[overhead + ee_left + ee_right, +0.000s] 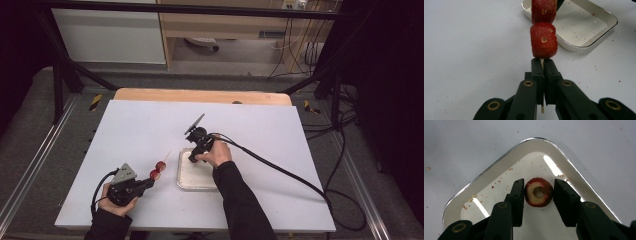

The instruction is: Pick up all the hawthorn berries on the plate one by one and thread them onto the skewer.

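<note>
Skewer [542,62] above white table [140,130], tray [186,181] beside.

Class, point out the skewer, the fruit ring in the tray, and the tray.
skewer [541,62], left gripper view, bare stick above the clamp
fruit ring [539,192], right gripper view, cut face
tray [499,165], right gripper view, rim

The right claw [539,192] hung over a shallow white rectangular metal tray [496,171] on the pale grey table [461,145]. A round red fruit slice with a cored pale centre [539,192] lay between its black jaws, the left touching, the right just apart. Crumbs speckled the tray.
</note>
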{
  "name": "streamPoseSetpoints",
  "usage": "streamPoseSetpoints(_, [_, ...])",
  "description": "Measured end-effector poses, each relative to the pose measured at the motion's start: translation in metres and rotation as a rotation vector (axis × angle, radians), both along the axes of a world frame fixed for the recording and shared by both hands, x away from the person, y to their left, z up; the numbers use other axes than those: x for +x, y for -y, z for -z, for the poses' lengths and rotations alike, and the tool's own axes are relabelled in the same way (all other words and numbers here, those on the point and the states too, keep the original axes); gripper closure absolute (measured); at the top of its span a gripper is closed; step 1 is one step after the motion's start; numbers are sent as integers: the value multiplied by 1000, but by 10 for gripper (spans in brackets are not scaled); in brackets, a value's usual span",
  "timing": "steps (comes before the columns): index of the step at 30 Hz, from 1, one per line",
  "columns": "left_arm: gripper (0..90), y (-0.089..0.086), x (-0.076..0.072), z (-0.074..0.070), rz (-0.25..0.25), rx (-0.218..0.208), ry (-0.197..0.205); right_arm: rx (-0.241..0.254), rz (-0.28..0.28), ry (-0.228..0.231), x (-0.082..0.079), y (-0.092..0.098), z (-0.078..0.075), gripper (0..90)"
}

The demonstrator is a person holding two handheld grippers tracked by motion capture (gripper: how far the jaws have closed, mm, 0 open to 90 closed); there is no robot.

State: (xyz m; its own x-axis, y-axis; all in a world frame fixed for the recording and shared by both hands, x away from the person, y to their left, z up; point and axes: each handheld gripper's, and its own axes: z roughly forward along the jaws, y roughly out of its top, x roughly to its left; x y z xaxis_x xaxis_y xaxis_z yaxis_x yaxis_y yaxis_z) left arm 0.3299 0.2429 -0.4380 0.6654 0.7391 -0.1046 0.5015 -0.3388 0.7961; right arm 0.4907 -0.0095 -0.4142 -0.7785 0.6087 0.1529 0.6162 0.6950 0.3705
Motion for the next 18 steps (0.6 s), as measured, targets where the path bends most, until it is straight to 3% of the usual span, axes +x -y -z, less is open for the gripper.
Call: streamPoseSetpoints(18, [880,1,0,0,0,1,3,13,32,-19,0,2,-7,629])
